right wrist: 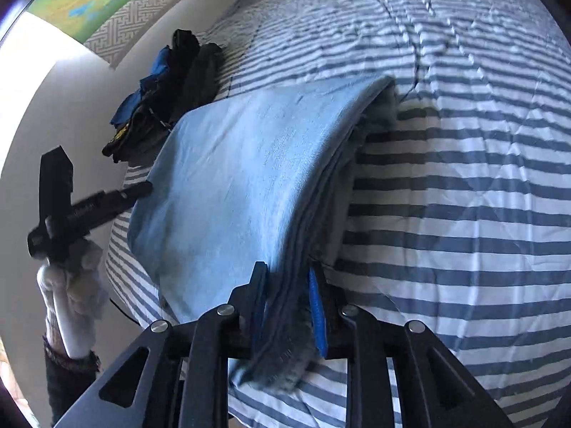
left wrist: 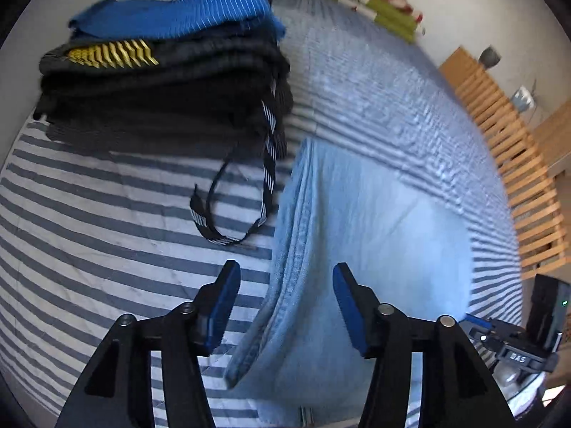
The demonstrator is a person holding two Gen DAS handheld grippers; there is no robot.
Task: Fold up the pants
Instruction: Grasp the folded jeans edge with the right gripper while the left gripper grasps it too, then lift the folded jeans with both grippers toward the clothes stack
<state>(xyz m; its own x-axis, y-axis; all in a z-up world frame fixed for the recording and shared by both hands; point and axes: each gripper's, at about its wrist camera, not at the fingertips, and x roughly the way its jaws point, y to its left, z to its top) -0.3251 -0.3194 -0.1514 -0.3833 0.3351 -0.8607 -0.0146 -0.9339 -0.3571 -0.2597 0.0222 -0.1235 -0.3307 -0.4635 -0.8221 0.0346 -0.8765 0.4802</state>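
**Folded jeans on the striped bed, right claw on the hem edge**

Little writing shows. On your right claw (left wrist: 474, 324), seen from the left wrist view, a small plate carries characters that look like "0AS", too blurred to trust. A dark garment in the stack of clothes (left wrist: 171, 71) bears a yellow chevron print, not legible as words.

The jeans (right wrist: 242, 185) are pale blue denim, folded into a thick flat slab with layered seamed edges along one long side. They lie on the bedspread (right wrist: 464, 214), a quilted cotton cover in blue-grey and white stripes, with diamond stitching puckering the surface. The stack sits just beyond the far end of the jeans, near the wall: a ribbed blue knit on top, black and grey folded pieces under it, and a black-and-white woven drawstring (left wrist: 266, 178) trailing onto the cover.

Your left claw (left wrist: 285, 306) is released: its blue-padded fingers (left wrist: 223, 303) stand apart over the seamed edge of the jeans, touching nothing.

Your right claw (right wrist: 289, 306) has its fingers on either side of the frayed hem edge, the denim bunched between the blue pads; the frames do not make clear whether it is pressed tight.

A wooden slatted frame (left wrist: 514, 178) stands beside the bed.
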